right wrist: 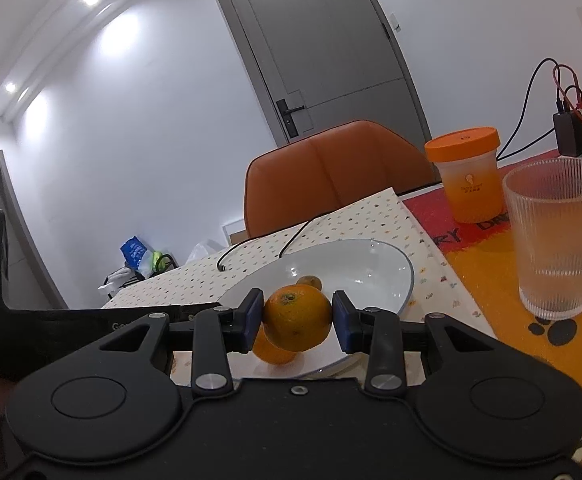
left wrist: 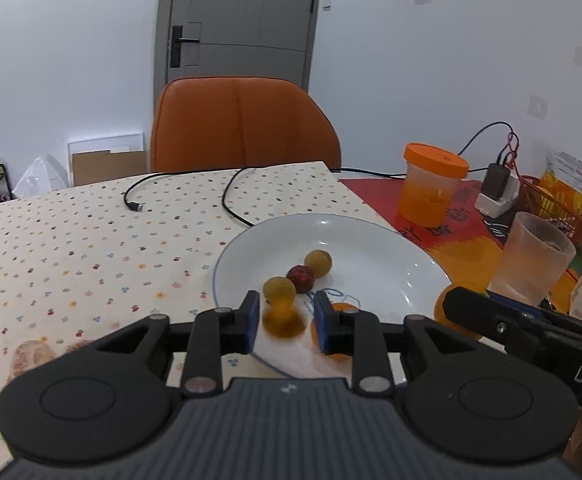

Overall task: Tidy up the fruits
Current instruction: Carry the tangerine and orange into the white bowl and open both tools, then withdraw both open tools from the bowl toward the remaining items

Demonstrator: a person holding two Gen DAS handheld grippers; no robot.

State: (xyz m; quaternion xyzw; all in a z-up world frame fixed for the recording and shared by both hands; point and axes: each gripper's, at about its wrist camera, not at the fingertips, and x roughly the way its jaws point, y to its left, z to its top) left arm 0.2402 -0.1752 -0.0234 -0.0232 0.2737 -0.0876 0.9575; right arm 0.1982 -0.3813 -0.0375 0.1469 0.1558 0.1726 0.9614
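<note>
**Over the plate's near rim: one orange held, one claw open**

Over the near edge of the white plate, the right gripper pinches an orange between its blue pads, both touching the fruit's sides. The orange is roundish with no real long axis; its dark stem scar faces up and slightly toward the camera, and the peel is bright, dimpled and a little mottled. It hangs above the plate with its reflection showing on the glaze beneath.

The left gripper stands with its fingers apart, holding nothing. A blurred amber fruit sits between them; whether it rests on the plate or is falling I cannot tell. Further in lie two yellowish-green fruits with a dark red fruit between them, seemingly touching. A ribbed glass and an orange-lidded jar stand to the right, off the plate.
</note>
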